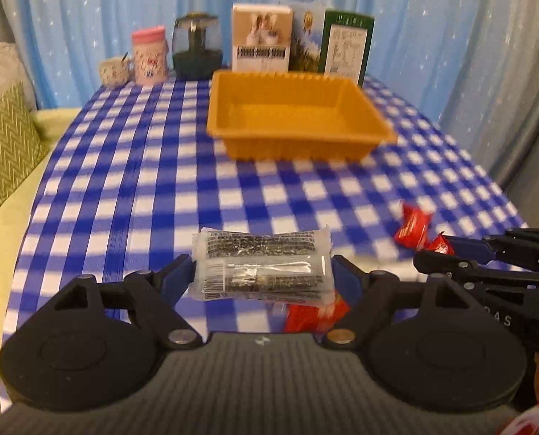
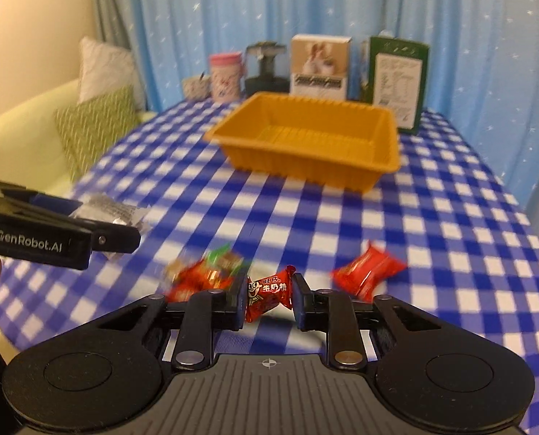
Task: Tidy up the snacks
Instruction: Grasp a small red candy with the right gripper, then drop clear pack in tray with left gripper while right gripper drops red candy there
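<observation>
Left tongs (image 1: 262, 275) clamp a clear packet of dark sesame bars (image 1: 262, 272); right tongs (image 2: 267, 295) pinch a red wrapped candy (image 2: 269, 291) — both well short of the orange tray (image 1: 233, 123). Step in hand: transport. Next move calls for carrying both over the empty tray, then releasing — more red candies (image 2: 367, 270) lie on the table (image 1: 124, 181) short of the tray.

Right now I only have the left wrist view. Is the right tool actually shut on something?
Observer: Yes. The right tool is shut on a red wrapped candy, pinched between its pads.
Operator: Any loose snacks near it that I can't make out?
Observer: A small heap of red and green wrapped candies lies on the checked tablecloth, just left of that tool.
Operator: Anything in the orange tray?
Observer: Nothing shows in it. The right wrist view looks further into the orange tray; the ribbed floor it shows is bare.
</observation>
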A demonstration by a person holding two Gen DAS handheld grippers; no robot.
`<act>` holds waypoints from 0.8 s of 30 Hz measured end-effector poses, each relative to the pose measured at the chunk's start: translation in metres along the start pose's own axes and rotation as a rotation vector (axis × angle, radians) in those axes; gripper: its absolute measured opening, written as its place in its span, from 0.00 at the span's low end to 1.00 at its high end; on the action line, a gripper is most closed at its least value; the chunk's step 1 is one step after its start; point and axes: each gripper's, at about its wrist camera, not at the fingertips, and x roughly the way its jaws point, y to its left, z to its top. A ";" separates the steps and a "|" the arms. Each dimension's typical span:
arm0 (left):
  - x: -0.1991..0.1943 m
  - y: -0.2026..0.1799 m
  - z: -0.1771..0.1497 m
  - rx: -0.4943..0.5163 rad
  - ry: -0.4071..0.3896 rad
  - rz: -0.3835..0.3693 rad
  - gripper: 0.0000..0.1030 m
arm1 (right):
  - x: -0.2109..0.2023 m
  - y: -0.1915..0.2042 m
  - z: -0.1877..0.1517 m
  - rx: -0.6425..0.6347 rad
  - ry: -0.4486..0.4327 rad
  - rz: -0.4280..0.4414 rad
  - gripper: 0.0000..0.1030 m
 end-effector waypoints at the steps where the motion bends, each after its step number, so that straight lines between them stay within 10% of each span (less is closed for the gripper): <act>1: 0.001 -0.002 0.009 -0.002 -0.011 -0.005 0.78 | -0.001 -0.004 0.008 0.008 -0.008 -0.001 0.25; 24: 0.140 0.005 0.155 0.009 -0.096 0.004 0.79 | 0.123 -0.113 0.154 0.170 -0.055 -0.035 0.25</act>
